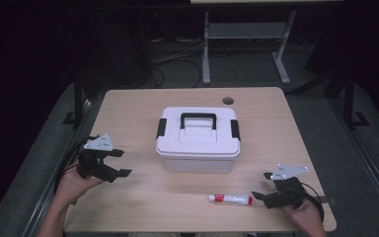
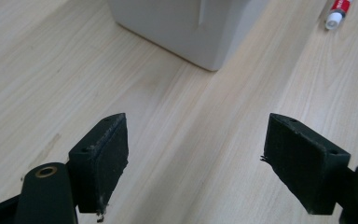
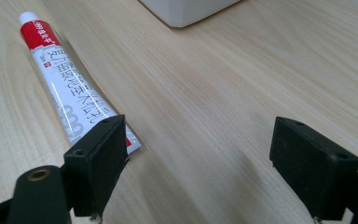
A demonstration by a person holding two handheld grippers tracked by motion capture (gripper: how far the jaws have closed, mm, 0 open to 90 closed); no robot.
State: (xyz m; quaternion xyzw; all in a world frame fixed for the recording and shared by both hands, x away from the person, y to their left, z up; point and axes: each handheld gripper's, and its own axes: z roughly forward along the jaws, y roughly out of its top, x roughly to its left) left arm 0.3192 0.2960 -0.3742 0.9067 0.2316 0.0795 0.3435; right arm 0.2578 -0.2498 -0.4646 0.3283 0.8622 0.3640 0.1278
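Observation:
A white lidded storage box [image 1: 198,139] with a black handle [image 1: 198,119] and black side latches stands in the middle of the wooden table [image 1: 128,106]. In front of it, to the right, lies a white and red tube [image 1: 231,198], cap pointing left. My left gripper [image 1: 119,163] is held open at the table's left side, nothing between its jaws; the box corner [image 2: 186,28] shows ahead of it. My right gripper [image 1: 261,186] is open at the front right, just beside the tube's flat end [image 3: 72,91], which reaches under its left jaw.
A round cable hole [image 1: 228,100] sits near the table's far edge. Beyond the table stands a grey metal frame [image 1: 242,44] with cables on the dark floor. Bare wood lies between the box and the left gripper.

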